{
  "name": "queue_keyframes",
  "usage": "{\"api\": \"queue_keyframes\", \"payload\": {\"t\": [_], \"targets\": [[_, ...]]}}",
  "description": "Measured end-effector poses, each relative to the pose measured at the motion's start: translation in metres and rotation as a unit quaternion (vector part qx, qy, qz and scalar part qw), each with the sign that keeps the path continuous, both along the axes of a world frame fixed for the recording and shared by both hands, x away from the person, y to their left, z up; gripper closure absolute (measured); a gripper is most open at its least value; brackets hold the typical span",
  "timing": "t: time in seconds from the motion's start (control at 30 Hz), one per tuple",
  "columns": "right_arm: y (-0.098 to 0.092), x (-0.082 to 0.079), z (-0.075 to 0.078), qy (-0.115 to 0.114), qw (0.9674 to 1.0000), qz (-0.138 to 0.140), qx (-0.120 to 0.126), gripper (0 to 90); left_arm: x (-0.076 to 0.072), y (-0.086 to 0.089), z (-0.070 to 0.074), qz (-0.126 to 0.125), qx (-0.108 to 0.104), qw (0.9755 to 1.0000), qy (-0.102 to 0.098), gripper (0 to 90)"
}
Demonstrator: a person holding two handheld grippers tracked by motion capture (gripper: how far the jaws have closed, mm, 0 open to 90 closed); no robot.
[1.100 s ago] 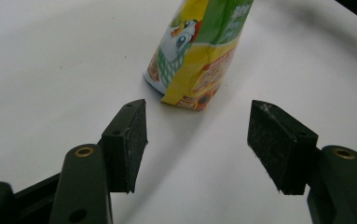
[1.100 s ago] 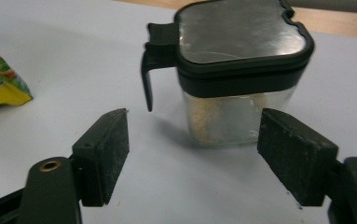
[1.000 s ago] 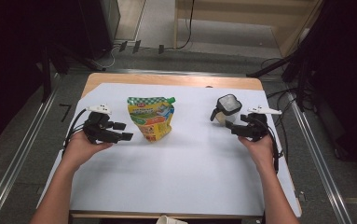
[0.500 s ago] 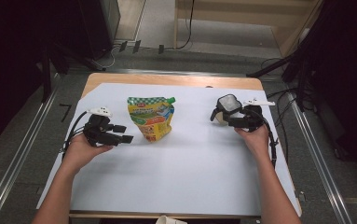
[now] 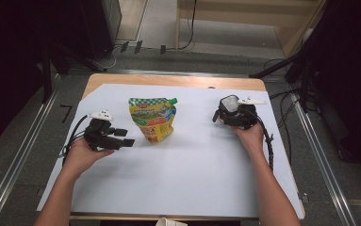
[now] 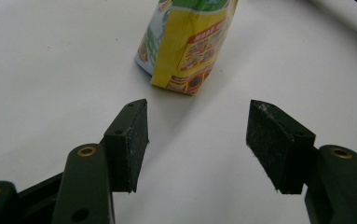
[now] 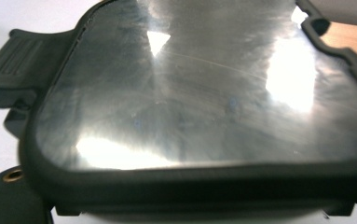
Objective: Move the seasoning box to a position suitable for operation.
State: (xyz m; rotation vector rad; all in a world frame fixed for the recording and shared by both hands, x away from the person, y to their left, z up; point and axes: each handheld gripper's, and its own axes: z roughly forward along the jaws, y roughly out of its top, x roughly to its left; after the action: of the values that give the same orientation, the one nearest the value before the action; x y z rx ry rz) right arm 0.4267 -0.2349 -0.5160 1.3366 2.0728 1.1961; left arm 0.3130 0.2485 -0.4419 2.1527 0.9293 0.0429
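The table (image 5: 192, 179), covered by a white sheet, carries two things, one ahead of each pair of fingers. The larger is a yellow and green pouch (image 5: 152, 118) with a green cap. It stands upright just beyond the tips of the left gripper (image 5: 124, 137), a little toward the left finger and not touching either. In the left gripper view the pouch (image 6: 185, 46) shows its narrow yellow edge to the left gripper (image 6: 198, 112). Those fingers stand well apart, roughly two thirds open, with only bare white sheet between them.

Smaller is a black-rimmed container (image 5: 229, 107) with a glossy pale lid, right at the tips of the right gripper (image 5: 223, 114). In the right gripper view the container (image 7: 190, 102) lies pressed up close over the fingers. Its ribbed latch tab is off toward the left finger, and its lid reflects bright patches of light. Those fingers have just been opening. The container's rim covers them, apart from one brass screw at the lower left, so I cannot tell whether their pads press on it or merely lie against it.
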Motion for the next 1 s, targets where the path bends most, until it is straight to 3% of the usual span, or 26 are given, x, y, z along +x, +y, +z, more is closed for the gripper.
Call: {"api": "queue_keyframes", "payload": {"t": [0.3,0.63,0.77,1.0], "targets": [[0.006,0.003,-0.003,-0.021,0.9997,-0.015,-0.003,14.6,-0.002,0.005,0.000,0.006,-0.005,1.0000,-0.001,39.7],[0.006,0.002,-0.001,-0.020,0.9998,-0.006,-0.007,15.2,-0.002,0.004,0.000,0.003,-0.006,1.0000,0.000,39.3],[0.006,0.000,0.004,-0.018,0.9998,-0.006,0.004,15.3,-0.002,0.004,0.001,0.007,-0.008,0.9999,0.002,36.9],[0.008,-0.011,0.015,-0.023,0.9997,0.006,0.003,15.4,-0.007,0.010,0.007,0.000,-0.024,0.9997,-0.005,36.7]]}}
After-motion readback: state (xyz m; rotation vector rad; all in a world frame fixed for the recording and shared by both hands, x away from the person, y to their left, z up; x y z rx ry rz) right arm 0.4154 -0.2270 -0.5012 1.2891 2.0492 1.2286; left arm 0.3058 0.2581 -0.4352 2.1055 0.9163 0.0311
